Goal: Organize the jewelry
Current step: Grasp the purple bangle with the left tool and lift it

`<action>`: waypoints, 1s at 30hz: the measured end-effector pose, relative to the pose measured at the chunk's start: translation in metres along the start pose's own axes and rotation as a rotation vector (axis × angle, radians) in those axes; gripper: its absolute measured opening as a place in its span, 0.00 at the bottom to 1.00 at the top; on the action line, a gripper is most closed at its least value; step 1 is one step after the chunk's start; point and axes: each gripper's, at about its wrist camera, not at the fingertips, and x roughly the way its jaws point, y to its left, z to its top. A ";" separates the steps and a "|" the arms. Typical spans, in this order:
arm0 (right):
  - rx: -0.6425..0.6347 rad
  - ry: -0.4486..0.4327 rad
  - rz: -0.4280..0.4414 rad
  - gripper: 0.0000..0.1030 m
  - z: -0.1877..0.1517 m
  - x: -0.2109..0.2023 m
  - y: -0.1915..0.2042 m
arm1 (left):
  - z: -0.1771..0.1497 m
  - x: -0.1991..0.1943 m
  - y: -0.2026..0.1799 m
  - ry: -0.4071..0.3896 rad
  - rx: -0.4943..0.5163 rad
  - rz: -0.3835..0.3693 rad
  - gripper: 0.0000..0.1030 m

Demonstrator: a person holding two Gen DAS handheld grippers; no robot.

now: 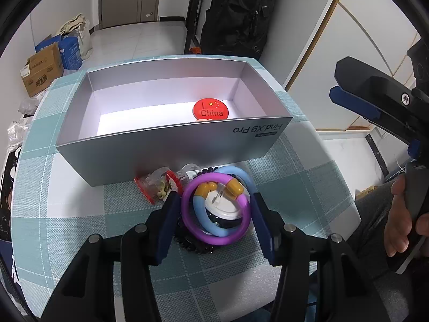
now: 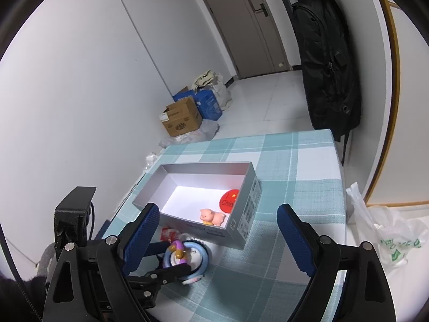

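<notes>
A purple ring bracelet [image 1: 187,214] stands tilted between the blue pads of my left gripper [image 1: 215,196], which touch its two sides. It is linked with a light-blue bracelet [image 1: 214,230] with yellow joints, above a white round lid [image 1: 228,206] and a dark beaded bracelet [image 1: 198,248]. This pile lies just in front of the open silver box [image 1: 171,139]. Inside the box are a red "I China" badge [image 1: 211,110] and a pink pig figure [image 2: 212,216]. My right gripper [image 2: 217,207] hangs open above the table with nothing between its fingers, right of the pile.
A small clear bag with red trim [image 1: 158,185] lies left of the pile. The table carries a teal checked cloth [image 2: 281,161]. A white plastic bag [image 2: 396,241] sits at its right edge. Cardboard boxes [image 2: 182,120] stand on the floor, and a black bag [image 2: 329,61] hangs beyond.
</notes>
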 end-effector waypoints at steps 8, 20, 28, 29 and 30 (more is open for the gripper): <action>-0.004 0.004 -0.008 0.87 0.000 0.000 0.000 | 0.000 -0.002 0.005 -0.001 -0.027 -0.023 0.43; -0.010 0.012 -0.008 0.87 -0.001 0.002 0.001 | 0.006 -0.019 0.009 -0.054 -0.067 -0.065 0.43; -0.004 0.041 -0.007 0.87 -0.005 0.005 0.001 | 0.015 -0.043 0.022 -0.139 -0.117 -0.087 0.43; -0.002 0.053 0.000 0.87 -0.007 0.006 0.002 | 0.016 -0.046 0.024 -0.150 -0.123 -0.087 0.43; -0.002 0.064 0.003 0.87 -0.009 0.008 0.003 | 0.017 -0.050 0.027 -0.164 -0.131 -0.085 0.43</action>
